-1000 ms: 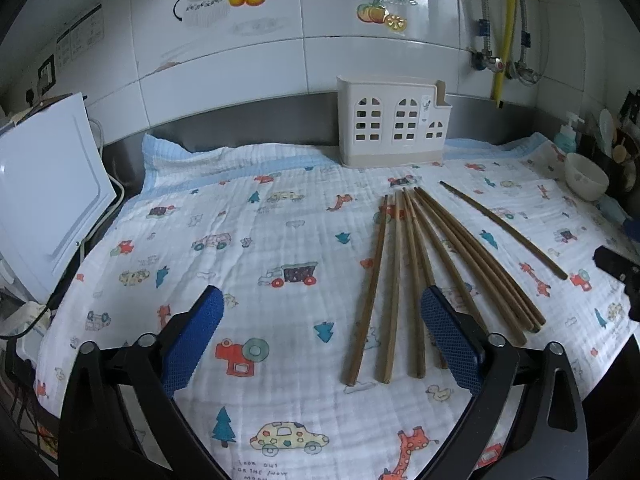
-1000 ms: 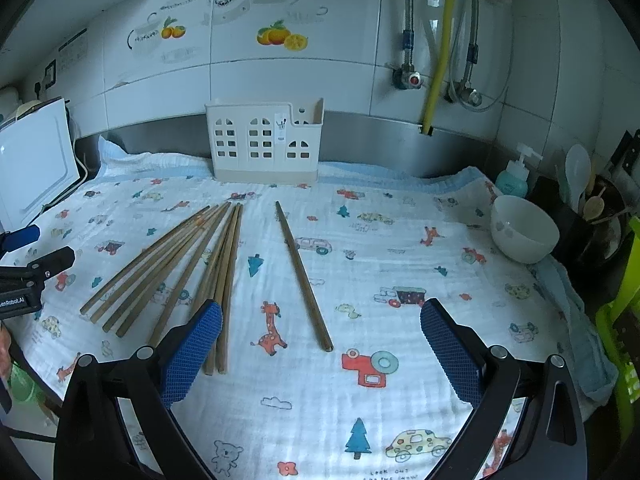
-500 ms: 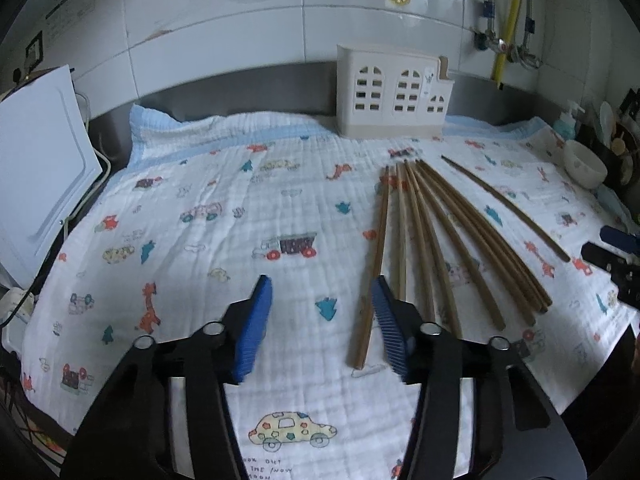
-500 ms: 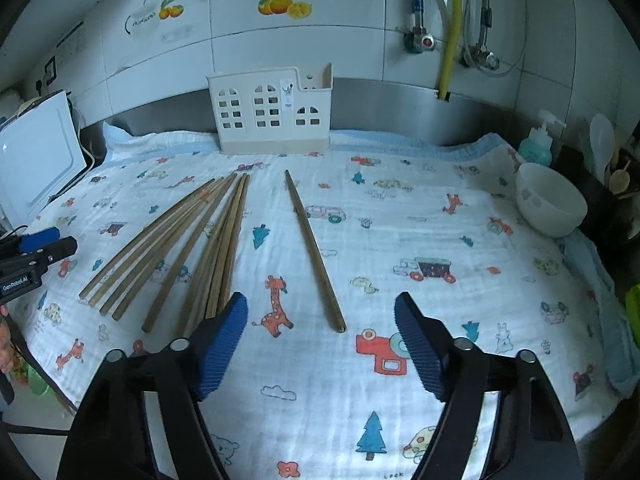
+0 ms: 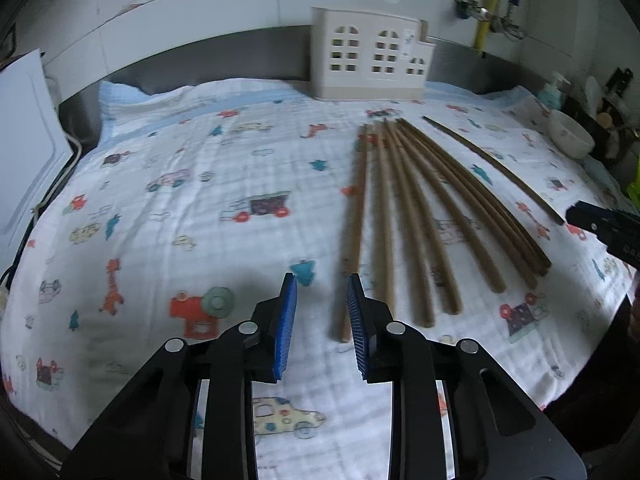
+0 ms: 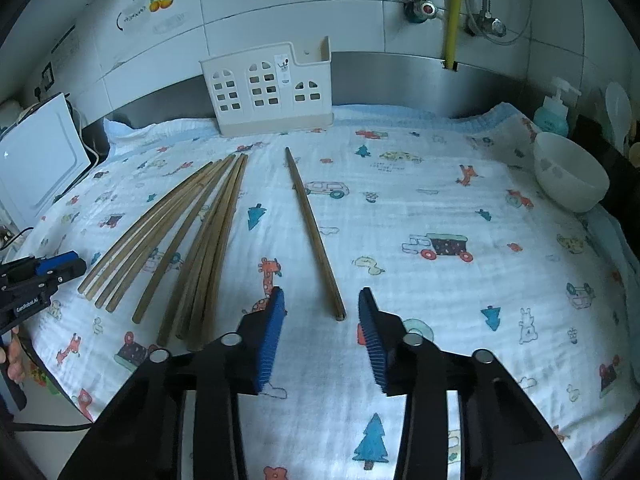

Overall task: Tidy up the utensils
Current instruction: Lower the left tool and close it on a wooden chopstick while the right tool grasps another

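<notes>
Several brown wooden chopsticks (image 5: 420, 208) (image 6: 192, 232) lie fanned on a cartoon-print cloth (image 5: 180, 208) (image 6: 460, 208). One more chopstick (image 5: 492, 166) (image 6: 312, 228) lies apart to their right. A white house-shaped utensil holder (image 5: 372, 60) (image 6: 268, 92) stands at the back wall. My left gripper (image 5: 321, 284) hovers low over the near end of the leftmost chopstick, jaws closing, and that end shows in the gap beside the right pad, untouched. My right gripper (image 6: 321, 292) has its jaws closing with the single chopstick's near end between them, not pressed.
A white bowl (image 5: 570, 140) (image 6: 568, 172) and a soap bottle (image 6: 554, 110) stand at the right. A white appliance (image 5: 24, 140) (image 6: 40, 160) stands at the left edge. Each gripper shows at the rim of the other's view.
Both grippers' jaws have narrowed from wide apart to a small gap. Both have sunk toward the cloth and tilted down, closer to the chopsticks' near ends.
</notes>
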